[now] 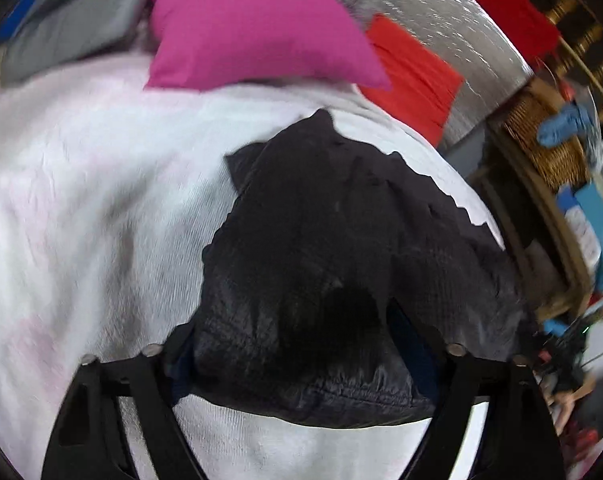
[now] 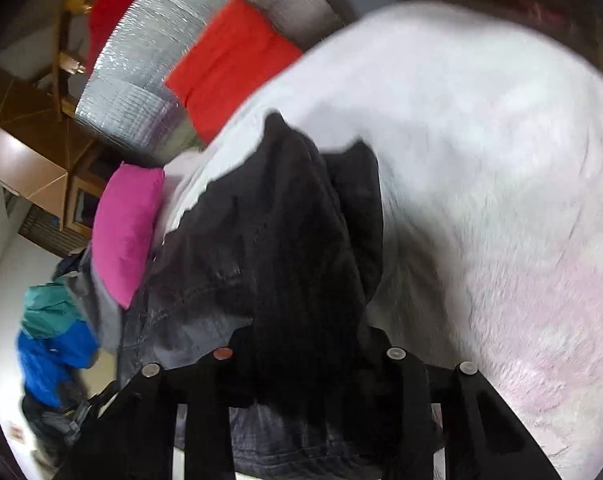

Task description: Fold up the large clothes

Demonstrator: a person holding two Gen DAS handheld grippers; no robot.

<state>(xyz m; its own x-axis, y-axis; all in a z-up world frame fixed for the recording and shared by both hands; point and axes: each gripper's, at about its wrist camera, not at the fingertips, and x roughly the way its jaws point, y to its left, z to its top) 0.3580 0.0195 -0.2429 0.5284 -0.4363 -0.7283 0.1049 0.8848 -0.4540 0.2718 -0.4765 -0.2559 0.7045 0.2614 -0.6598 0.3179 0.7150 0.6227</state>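
Note:
A large black garment (image 1: 321,240) lies bunched on a white fuzzy blanket (image 1: 81,200). In the left wrist view my left gripper (image 1: 301,344) is shut on a hem of the black garment, which drapes over and hides the fingertips. In the right wrist view my right gripper (image 2: 305,356) is shut on another part of the same black garment (image 2: 277,220), which hangs forward over the white blanket (image 2: 481,160). Its fingertips are buried in the cloth.
A magenta pillow (image 1: 253,28) and a red pillow (image 1: 413,76) lie at the blanket's far side against a silver foil panel (image 1: 453,12). A wicker basket (image 1: 541,140) and clutter stand to the right. A blue and teal jacket (image 2: 53,332) lies on the left in the right wrist view.

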